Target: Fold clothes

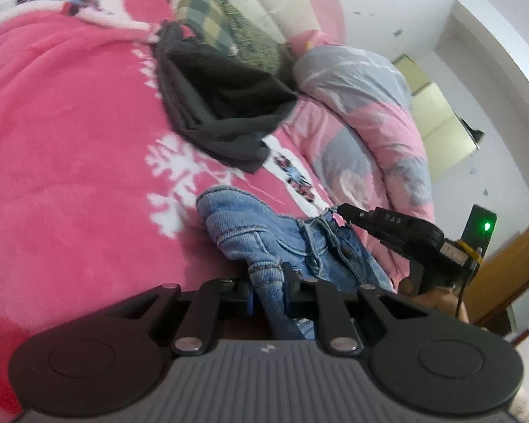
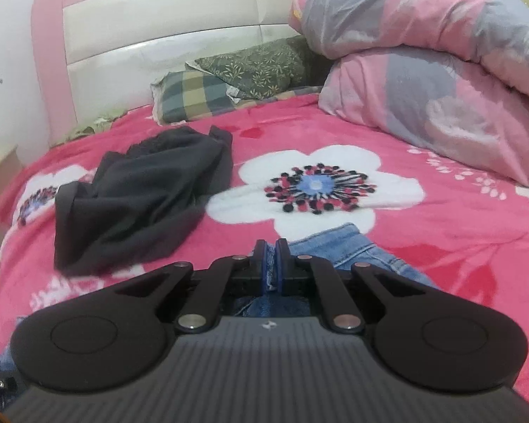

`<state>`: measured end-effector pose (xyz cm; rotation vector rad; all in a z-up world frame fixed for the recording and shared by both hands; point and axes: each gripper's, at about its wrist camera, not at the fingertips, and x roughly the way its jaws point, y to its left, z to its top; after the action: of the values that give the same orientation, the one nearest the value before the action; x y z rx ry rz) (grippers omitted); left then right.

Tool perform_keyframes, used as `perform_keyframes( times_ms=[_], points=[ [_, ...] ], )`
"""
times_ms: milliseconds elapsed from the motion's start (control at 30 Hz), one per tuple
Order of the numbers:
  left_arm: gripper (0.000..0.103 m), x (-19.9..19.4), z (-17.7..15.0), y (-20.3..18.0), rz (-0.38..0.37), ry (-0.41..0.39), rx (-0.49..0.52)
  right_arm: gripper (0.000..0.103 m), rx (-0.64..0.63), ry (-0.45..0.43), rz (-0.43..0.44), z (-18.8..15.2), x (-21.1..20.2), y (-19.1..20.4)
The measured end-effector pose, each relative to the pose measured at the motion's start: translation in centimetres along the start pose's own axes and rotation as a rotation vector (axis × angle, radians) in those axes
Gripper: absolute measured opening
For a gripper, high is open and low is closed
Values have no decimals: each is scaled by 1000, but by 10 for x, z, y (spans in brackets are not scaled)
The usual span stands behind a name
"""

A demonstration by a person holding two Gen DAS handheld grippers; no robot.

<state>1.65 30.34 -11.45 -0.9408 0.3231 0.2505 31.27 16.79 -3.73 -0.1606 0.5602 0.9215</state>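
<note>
**Holding denim in both tongs over the pink bed**

Gripping the jeans (image 1: 264,232) at 2 places, the person has both tools clamped on blue denim. The left tongs (image 1: 266,275) pinch a thick rolled seam at the lower centre of the left wrist view; the right tongs (image 2: 268,250) are closed on a thin edge of the same denim at the lower centre of the right wrist view. The garment hangs bunched just above the pink blanket (image 2: 441,232), low in both frames.

Risks, as I judge them: the right tongs hold only a narrow strip of cloth, so a quick pull could slip it free. The denim is crumpled between the 2 grips, so laying it down without spreading would set a crooked fold. The dark garment (image 2: 141,190), lying at centre left, is near enough to be dragged under the jeans.

Only the left wrist view shows the waistband with its button and the other tool's body at right. Only the right wrist view shows the headboard (image 2: 158,35), the large white flower print and the rolled duvet (image 2: 441,88) square-on.
</note>
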Motion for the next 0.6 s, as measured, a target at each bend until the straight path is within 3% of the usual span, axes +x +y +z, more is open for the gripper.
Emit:
perform_keyframes(
  times_ms=[233,400,433,533,600],
  points=[
    [17,4,-1,-1,34,-13,25,3,32,65,14,-25,48,0],
    [15,2,-4,-4,45,-26,54,4,15,108,8,-23,53,3],
    [15,1,-4,-5,46,-30,60,7,-3,120,3,-19,49,4],
    [14,-1,-6,-5,46,-42,63,27,-6,114,-26,-6,25,2],
    [14,-2,-5,-5,45,-47,58,29,-1,64,-21,-2,-2,1]
  ],
)
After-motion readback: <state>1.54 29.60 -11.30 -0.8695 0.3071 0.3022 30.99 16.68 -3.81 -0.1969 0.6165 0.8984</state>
